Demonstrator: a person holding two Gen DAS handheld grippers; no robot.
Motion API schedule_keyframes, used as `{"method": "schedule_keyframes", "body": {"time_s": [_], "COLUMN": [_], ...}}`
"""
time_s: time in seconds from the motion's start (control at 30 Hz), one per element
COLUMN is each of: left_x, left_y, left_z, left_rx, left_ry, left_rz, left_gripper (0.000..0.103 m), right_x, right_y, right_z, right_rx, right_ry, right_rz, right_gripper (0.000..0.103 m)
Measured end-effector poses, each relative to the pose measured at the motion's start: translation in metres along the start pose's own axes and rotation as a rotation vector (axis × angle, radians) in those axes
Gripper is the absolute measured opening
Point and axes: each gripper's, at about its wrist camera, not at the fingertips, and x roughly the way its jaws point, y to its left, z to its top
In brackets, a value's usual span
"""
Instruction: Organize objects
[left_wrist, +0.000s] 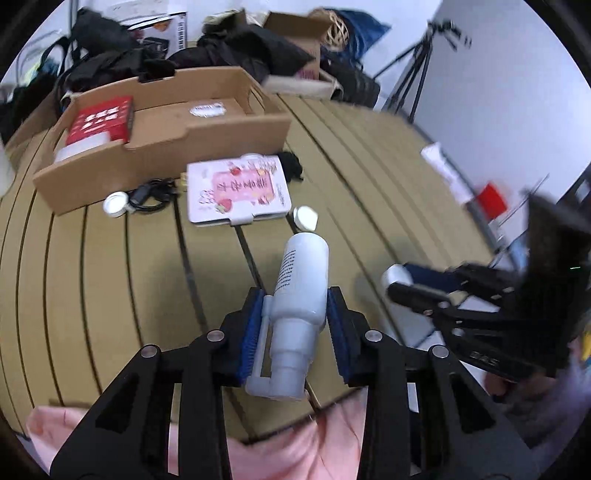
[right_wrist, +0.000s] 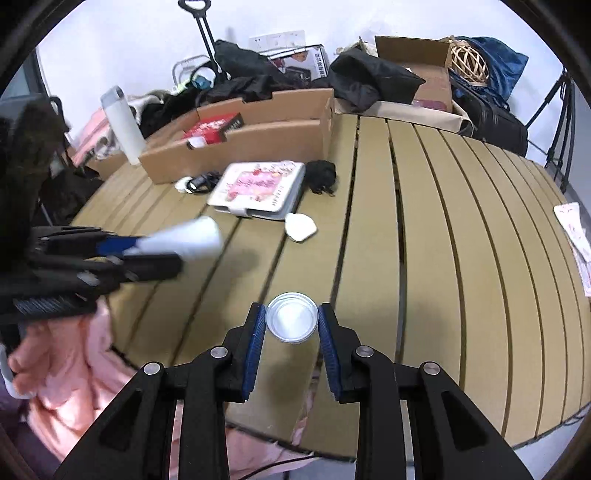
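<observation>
My left gripper (left_wrist: 295, 310) clamps the bottle (left_wrist: 301, 284) above the table's (right_wrist: 443, 240) near edge; my right gripper (right_wrist: 291, 323) pinches the cap (right_wrist: 291, 317) alongside. The bottle's slick, round body could twist or slip free, and the thin cap might pop out sideways.

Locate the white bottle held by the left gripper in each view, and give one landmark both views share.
Left wrist: the white bottle is at lower centre, clamped between the left gripper's fingers, base pointing away toward the table.
Right wrist: the same bottle is at the left edge, blurred, sticking out of the left gripper toward the centre.
Shared landmark: the pink case flat on the table, in front of the cardboard tray.
</observation>
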Motion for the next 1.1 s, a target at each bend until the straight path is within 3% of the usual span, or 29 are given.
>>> {"method": "schedule_keyframes", "body": {"time_s": [0.2, 0.33, 0.5, 0.57, 0.63, 0.73, 0.8, 0.87, 0.97, 1.1], "left_x": [-0.024, -0.025, 0.020, 0.046, 0.078, 0.116, 0.134, 0.129, 0.124, 0.100], "left_y": [0.035, 0.068, 0.119, 0.139, 0.160, 0.186, 0.196, 0.193, 0.193, 0.189], "left_z": [0.035, 0.096, 0.181, 0.207, 0.230, 0.244, 0.245, 0.247, 0.247, 0.244], "left_rx": [-0.099, -0.160, -0.259, -0.296, -0.325, -0.338, -0.342, -0.303, -0.288, -0.282], "left_ry": [-0.014, -0.035, -0.005, 0.013, 0.033, 0.069, 0.107, 0.045, 0.052, 0.050], "left_rz": [0.001, 0.042, 0.164, 0.182, 0.247, 0.342, 0.353, 0.375, 0.310, 0.327], "left_gripper": [0.031, 0.031, 0.031, 0.031, 0.031, 0.031, 0.033, 0.040, 0.055, 0.057], "right_x": [0.007, 0.011, 0.051, 0.085, 0.122, 0.182, 0.217, 0.236, 0.247, 0.231], "right_y": [0.009, 0.014, 0.015, 0.007, 0.001, -0.012, -0.020, -0.026, -0.024, -0.025], "right_z": [0.028, 0.077, 0.176, 0.217, 0.251, 0.292, 0.308, 0.312, 0.311, 0.312], "right_rx": [0.052, 0.023, -0.027, -0.003, 0.015, 0.020, 0.025, 0.029, -0.003, 0.031], "right_ry": [0.001, -0.047, -0.114, -0.086, -0.039, 0.053, 0.095, 0.124, 0.128, 0.102], "right_rz": [0.137, 0.171, 0.131, 0.106, 0.042, -0.041, -0.130, -0.192, -0.185, -0.171], "right_gripper": [0.032, 0.032, 0.032, 0.032, 0.032, 0.032, 0.032, 0.032, 0.032, 0.043]}}
